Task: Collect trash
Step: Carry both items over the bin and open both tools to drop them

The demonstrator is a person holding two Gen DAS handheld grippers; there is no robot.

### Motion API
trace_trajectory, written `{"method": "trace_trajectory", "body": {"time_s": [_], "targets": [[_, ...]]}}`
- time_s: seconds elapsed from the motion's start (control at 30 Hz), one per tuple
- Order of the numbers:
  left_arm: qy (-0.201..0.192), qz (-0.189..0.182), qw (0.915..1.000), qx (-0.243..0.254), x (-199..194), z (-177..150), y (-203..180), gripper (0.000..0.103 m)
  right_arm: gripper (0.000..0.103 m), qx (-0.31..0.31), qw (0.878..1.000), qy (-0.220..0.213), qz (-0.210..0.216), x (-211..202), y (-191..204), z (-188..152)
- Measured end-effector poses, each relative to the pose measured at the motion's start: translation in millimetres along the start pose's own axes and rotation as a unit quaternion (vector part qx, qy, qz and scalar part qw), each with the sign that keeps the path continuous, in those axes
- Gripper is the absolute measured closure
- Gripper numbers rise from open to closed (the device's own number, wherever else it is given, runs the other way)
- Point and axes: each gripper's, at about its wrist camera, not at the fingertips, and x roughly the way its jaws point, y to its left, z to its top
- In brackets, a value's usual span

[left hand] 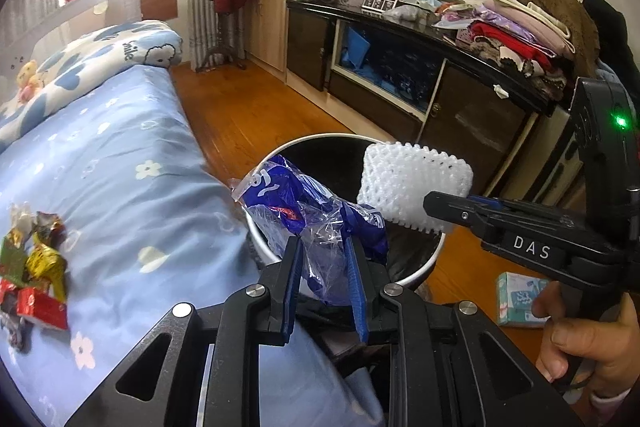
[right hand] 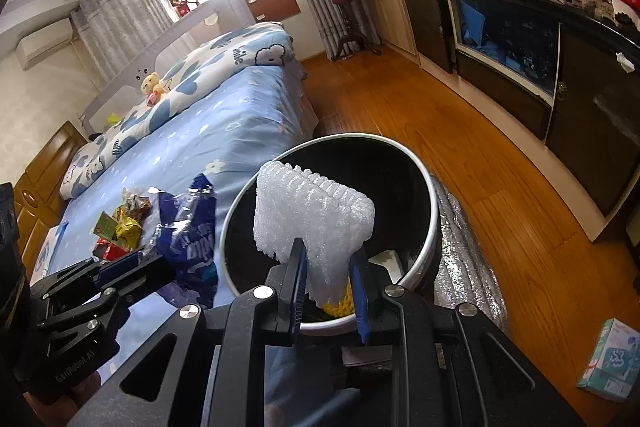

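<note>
My left gripper [left hand: 324, 247] is shut on a crumpled blue and clear plastic wrapper [left hand: 304, 203], held over the near rim of a round bin [left hand: 320, 139] with a dark inside. In the right wrist view the same wrapper [right hand: 188, 227] hangs from the left gripper [right hand: 140, 259] beside the bin [right hand: 434, 195]. My right gripper [right hand: 328, 255] is shut on a white foam fruit net [right hand: 312, 215], which hangs above the bin's opening. The net [left hand: 412, 183] shows too in the left wrist view, pinched by the right gripper [left hand: 444, 203]. Something yellow [right hand: 340, 305] lies inside the bin.
A small heap of candy wrappers [left hand: 36, 267] lies on the blue flowered bed [left hand: 120, 167] to the left. A tissue pack [right hand: 612, 359] lies on the wooden floor at right. A silver foil roll [right hand: 468, 267] leans by the bin. A dark cabinet [left hand: 400, 75] lines the far wall.
</note>
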Motion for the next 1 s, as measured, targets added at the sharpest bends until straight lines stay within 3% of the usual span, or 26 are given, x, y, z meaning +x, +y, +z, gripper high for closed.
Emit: {"method": "trace_trajectory", "body": {"time_s": [0.43, 0.57, 0.63, 0.67, 0.77, 1.0], "targets": [[0.019, 0.001, 0.9998, 0.008, 26, 13, -7, 0.078, 0.082, 0.001, 1.0, 0.026, -0.009, 18, -14, 10], [0.024, 0.006, 0.9997, 0.008, 32, 18, -11, 0.075, 0.078, 0.001, 0.999, 0.037, -0.009, 24, -16, 12], [0.026, 0.005, 0.9996, 0.007, 36, 21, -12, 0.071, 0.075, 0.003, 0.999, 0.039, -0.011, 27, -19, 13], [0.026, 0.005, 0.9996, 0.006, 36, 21, -12, 0.068, 0.068, 0.005, 0.999, 0.041, -0.013, 27, -20, 13], [0.025, 0.011, 0.9996, 0.001, 34, 20, -13, 0.049, 0.062, 0.017, 0.999, 0.045, -0.008, 28, -25, 15], [0.021, 0.014, 0.9995, -0.019, 25, 8, -10, 0.043, 0.053, 0.031, 0.999, 0.029, -0.002, 18, -27, 15]]}}
